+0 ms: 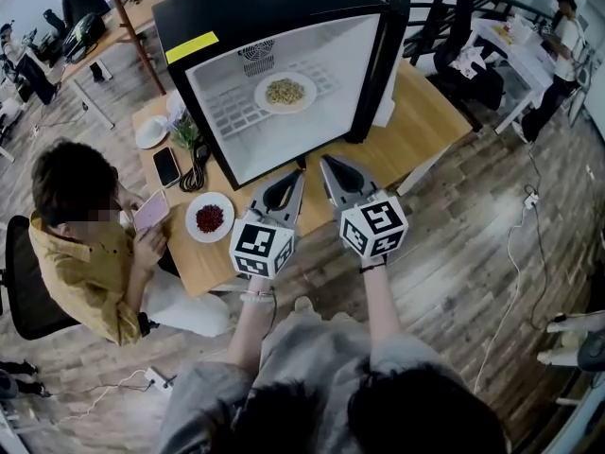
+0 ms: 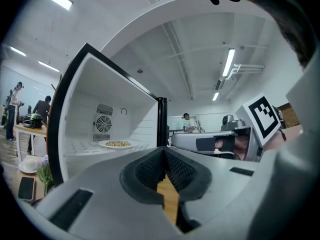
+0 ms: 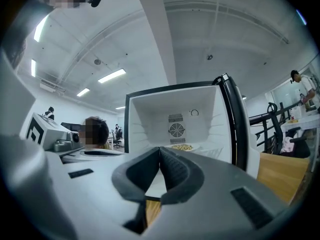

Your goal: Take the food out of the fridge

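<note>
A small black fridge [image 1: 236,8] with a white inside stands open on a wooden table [image 1: 425,121], its door [image 1: 378,64] swung to the right. On its shelf lies a white plate of pale food [image 1: 285,92], which also shows in the left gripper view as a plate [image 2: 116,144] and in the right gripper view as a plate [image 3: 182,147]. My left gripper [image 1: 301,172] and right gripper [image 1: 326,164] sit side by side just in front of the fridge opening, pointing level at it. Both the left gripper [image 2: 164,151] and the right gripper [image 3: 160,150] are shut with nothing between the jaws.
Left of the fridge the table holds a plate of red food [image 1: 210,218], a black phone [image 1: 166,166], a white dish [image 1: 151,132] and a small plant [image 1: 185,132]. A seated person [image 1: 80,235] in a yellow shirt is at the table's left end. Chairs and desks stand behind.
</note>
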